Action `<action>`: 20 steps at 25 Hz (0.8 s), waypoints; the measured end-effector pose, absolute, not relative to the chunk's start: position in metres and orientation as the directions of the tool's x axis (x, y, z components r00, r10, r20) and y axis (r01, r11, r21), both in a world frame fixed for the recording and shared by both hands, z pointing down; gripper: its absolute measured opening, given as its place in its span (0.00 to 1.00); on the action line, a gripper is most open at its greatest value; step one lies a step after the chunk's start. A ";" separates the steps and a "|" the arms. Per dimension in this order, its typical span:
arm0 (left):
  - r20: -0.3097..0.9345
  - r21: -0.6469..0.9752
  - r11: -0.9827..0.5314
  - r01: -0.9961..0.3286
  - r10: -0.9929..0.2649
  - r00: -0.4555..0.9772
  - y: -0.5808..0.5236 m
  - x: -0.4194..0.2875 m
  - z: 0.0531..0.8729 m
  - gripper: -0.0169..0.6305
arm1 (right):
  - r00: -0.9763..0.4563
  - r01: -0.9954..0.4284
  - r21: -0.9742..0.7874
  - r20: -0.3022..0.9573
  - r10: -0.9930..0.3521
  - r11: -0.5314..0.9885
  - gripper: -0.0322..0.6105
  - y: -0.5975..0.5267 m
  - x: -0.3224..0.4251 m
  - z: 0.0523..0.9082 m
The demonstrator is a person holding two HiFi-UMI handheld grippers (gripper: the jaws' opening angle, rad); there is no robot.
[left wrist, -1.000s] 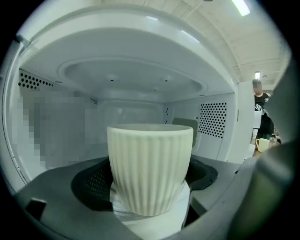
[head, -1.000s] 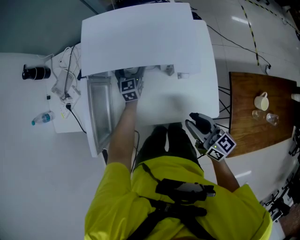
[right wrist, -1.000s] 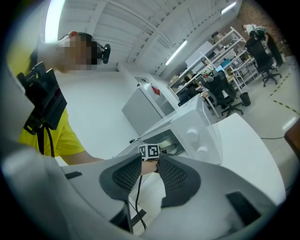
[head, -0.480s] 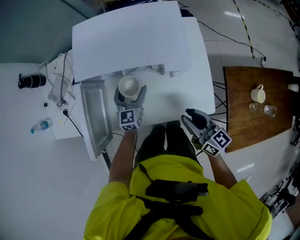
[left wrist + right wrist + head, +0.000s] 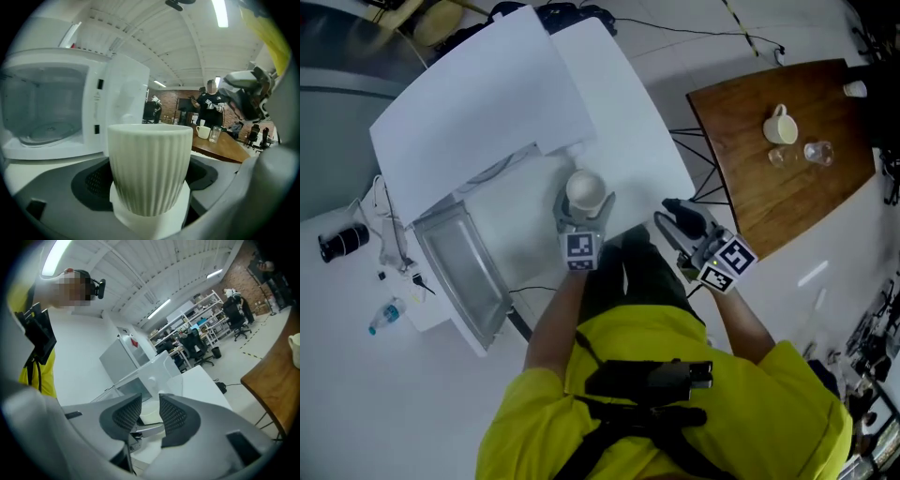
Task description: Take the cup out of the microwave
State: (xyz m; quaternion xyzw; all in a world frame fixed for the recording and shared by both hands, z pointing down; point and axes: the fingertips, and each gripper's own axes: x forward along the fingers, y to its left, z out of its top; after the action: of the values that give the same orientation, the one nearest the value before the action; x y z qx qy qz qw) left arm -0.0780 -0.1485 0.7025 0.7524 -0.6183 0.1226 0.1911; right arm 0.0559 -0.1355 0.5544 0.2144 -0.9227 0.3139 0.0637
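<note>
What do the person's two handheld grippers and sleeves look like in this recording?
Both the left gripper and right gripper are grey plastic, each carrying a white cube with black square markers. Their tongs end in dark, mesh-textured pads. The person wears a yellow short-sleeved shirt under black straps.

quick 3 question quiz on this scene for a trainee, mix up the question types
1. True or false: the cup stands inside the microwave.
2. Which tool is shut on the cup? A) left tool B) right tool C) neither
3. Fill in: the microwave's door is ___.

Key
1. False: the cup is outside the microwave, clear of the cavity.
2. A: the left tool's jaws grip the cup. The right tool's jaws stand apart with nothing between them.
3. Open.
</note>
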 end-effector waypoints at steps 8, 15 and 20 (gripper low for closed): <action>0.421 0.162 -0.283 -0.945 -0.847 0.325 -0.212 -0.002 0.725 0.71 | -0.827 -0.556 -0.546 0.289 -0.482 0.626 0.24 -0.135 0.114 0.552; 0.436 0.128 -0.328 -0.936 -0.829 0.350 -0.218 0.012 0.734 0.72 | -0.800 -0.589 -0.547 0.290 -0.525 0.596 0.24 -0.136 0.133 0.553; 0.480 0.136 -0.343 -0.930 -0.798 0.364 -0.204 0.014 0.742 0.74 | -0.795 -0.594 -0.539 0.279 -0.539 0.598 0.24 -0.139 0.132 0.546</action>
State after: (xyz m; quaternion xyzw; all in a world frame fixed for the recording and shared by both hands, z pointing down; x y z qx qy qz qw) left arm 0.0137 -0.2040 0.7418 0.8022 -0.5385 0.1668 0.1969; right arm 0.1320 -0.1390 0.5461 0.3171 -0.8927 0.3172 0.0435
